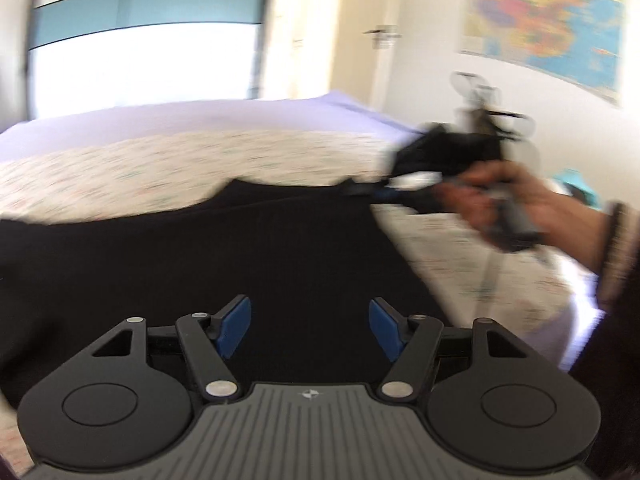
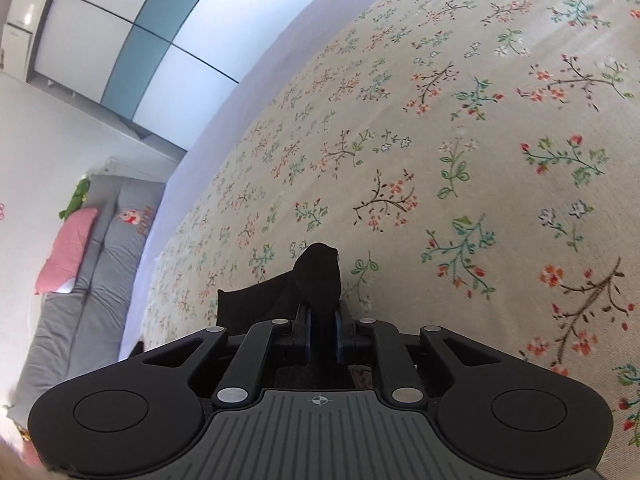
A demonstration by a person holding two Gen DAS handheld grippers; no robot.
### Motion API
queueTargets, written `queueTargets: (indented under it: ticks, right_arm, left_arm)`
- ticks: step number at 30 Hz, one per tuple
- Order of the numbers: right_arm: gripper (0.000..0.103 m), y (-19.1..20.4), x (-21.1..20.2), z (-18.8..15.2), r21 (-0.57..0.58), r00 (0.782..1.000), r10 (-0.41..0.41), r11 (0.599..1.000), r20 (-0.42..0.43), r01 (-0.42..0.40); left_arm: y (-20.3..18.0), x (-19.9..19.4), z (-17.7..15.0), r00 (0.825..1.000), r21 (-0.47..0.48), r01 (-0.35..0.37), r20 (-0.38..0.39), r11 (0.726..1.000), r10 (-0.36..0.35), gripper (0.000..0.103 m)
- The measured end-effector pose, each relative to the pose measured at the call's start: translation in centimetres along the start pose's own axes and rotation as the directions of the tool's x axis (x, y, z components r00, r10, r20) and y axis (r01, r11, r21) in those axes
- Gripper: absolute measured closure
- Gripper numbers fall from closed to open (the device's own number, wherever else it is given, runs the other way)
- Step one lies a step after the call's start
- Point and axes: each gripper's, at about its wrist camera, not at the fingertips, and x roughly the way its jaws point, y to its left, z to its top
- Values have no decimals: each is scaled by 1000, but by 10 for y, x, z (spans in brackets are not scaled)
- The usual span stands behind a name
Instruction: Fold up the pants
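Left wrist view: the left gripper [image 1: 310, 326] stood with its jaws wide apart and empty at lower centre, above the black pants [image 1: 224, 248] spread across the middle of the floral bedspread [image 1: 120, 168]. Right wrist view: the right gripper [image 2: 323, 332] was clamped on a bunched edge of the pants [image 2: 318, 280] at lower centre. The grip looked shallow, so the cloth might slip free. With the left side released, a sideways pull could drag the whole garment and skew the fold.
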Motion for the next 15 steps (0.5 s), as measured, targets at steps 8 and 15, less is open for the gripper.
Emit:
queueTargets:
  ticks: [8,15]
  right_arm:
    - [86,-3,-8,-5,-52,999,-8,999,-46,5]
    - [86,17,-2,-20,-147,996,-35,989,-76,24]
  left_arm:
    - [97,16,-3,929,-187,-370,-76,910,362,7]
    - [115,7,2,866,-303,-491,-70,817,495,6]
